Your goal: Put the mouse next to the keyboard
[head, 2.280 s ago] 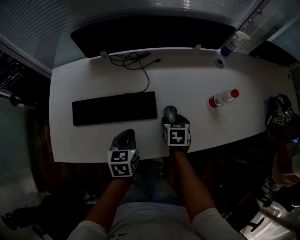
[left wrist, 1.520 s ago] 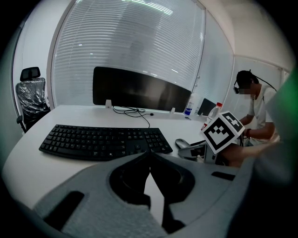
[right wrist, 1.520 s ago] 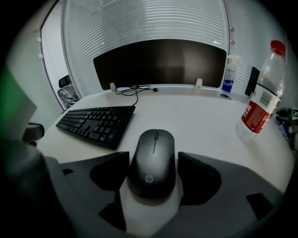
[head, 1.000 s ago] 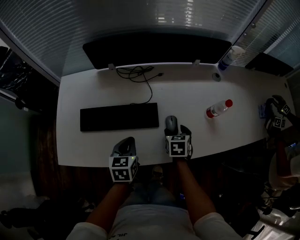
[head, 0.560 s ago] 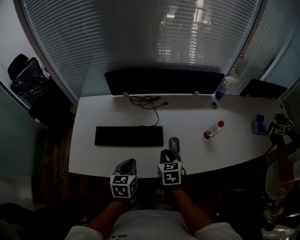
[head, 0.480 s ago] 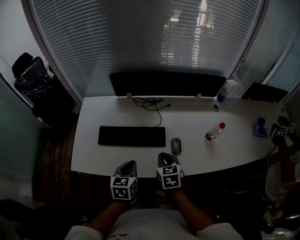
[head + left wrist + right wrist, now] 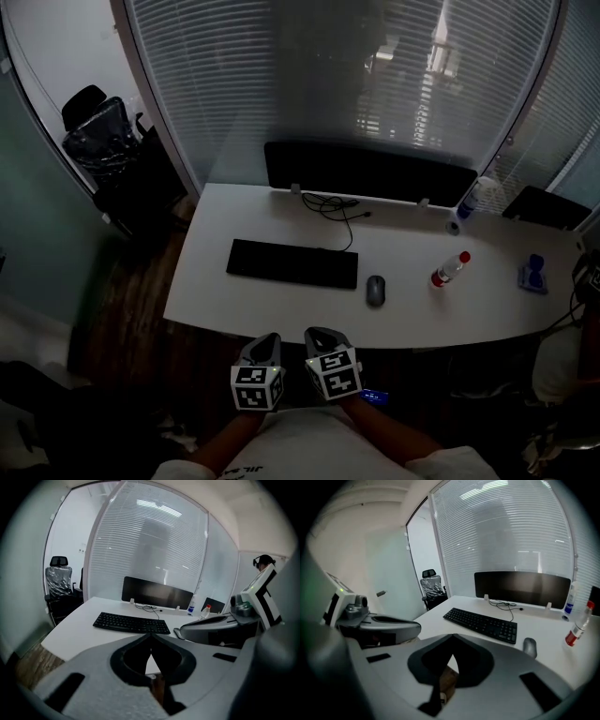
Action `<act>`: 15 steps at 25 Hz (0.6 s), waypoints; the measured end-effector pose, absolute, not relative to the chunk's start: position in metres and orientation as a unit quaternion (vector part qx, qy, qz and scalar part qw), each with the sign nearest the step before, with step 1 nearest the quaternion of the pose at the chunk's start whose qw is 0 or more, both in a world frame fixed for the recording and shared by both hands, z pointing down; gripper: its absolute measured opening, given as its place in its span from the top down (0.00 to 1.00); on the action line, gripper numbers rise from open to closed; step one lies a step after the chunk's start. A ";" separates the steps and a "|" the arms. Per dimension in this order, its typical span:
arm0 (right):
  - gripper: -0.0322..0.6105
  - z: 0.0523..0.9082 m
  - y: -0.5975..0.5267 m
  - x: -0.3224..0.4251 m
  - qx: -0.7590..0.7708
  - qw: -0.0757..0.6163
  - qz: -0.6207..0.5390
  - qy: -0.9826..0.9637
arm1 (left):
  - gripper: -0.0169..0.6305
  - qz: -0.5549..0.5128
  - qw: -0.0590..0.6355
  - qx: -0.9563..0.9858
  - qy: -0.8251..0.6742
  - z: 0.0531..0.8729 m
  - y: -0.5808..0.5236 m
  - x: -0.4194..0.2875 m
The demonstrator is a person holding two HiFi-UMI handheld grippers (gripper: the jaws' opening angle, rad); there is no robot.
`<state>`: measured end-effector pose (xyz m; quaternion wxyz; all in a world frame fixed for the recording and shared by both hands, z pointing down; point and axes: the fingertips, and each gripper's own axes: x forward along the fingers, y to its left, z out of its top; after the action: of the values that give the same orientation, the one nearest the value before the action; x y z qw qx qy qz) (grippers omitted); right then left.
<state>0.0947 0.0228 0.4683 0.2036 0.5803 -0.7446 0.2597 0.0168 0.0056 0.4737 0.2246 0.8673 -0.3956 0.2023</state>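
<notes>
Grey oval mouse [image 7: 375,290] beside black keyboard [image 7: 292,263]

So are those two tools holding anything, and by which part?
Nothing. The left tool and right tool, its jaws just closed, are shut and empty; the mouse lies free beside the keyboard.

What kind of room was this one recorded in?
Most likely an office: a long white desk carries a black keyboard and a dark monitor, slatted blinds cover the glass wall behind it, and a black office chair stands off to the left.
</notes>
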 end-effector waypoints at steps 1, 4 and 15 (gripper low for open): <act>0.94 0.466 0.022 0.092 0.578 0.205 0.255 -0.747 | 0.97 0.198 0.227 0.865 -0.401 0.474 0.006 0.012; 0.94 0.461 0.024 0.083 0.577 0.203 0.252 -0.750 | 0.97 0.192 0.226 0.863 -0.408 0.468 0.005 0.005; 0.94 0.459 0.034 0.077 0.578 0.196 0.254 -0.750 | 0.97 0.191 0.221 0.866 -0.406 0.466 0.014 -0.002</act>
<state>0.0771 0.0335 0.4589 0.1960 0.5779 -0.7504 0.2540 -0.0016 0.0140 0.4655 0.2214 0.8660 -0.4056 0.1912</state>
